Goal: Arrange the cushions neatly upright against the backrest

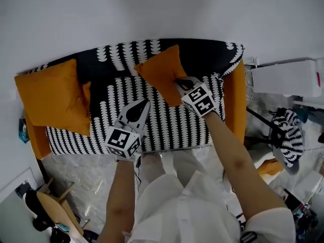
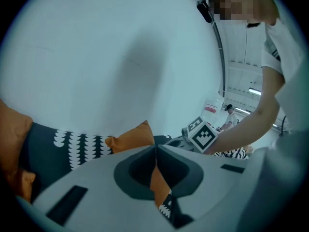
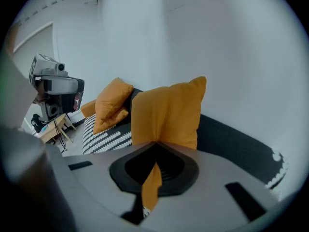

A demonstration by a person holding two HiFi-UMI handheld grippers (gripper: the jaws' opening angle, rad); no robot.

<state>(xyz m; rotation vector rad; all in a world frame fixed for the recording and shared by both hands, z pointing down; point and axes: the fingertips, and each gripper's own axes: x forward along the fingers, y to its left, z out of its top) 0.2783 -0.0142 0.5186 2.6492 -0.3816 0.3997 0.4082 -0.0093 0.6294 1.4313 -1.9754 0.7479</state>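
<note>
An orange cushion [image 1: 159, 72] [image 3: 169, 112] stands tilted on one corner over the middle of the black-and-white sofa seat [image 1: 167, 128], close to the dark backrest [image 1: 202, 54]. My right gripper [image 1: 178, 82] [image 3: 155, 143] is shut on its lower right edge, with orange fabric pinched between the jaws. My left gripper [image 1: 147, 101] [image 2: 155, 148] is shut, its tips just below and left of that cushion [image 2: 133, 138], apart from it. A larger orange cushion [image 1: 53, 97] [image 3: 110, 103] leans at the sofa's left end with a smaller orange one [image 1: 86, 92] beside it.
The sofa has orange arms [image 1: 234, 103] and backs onto a white wall. Right of it stand a white unit [image 1: 286, 77] and a striped bundle [image 1: 288, 133]. A wooden stand [image 1: 55, 211] is at the lower left. A camera on a tripod [image 3: 58, 88] is beyond the sofa's left end.
</note>
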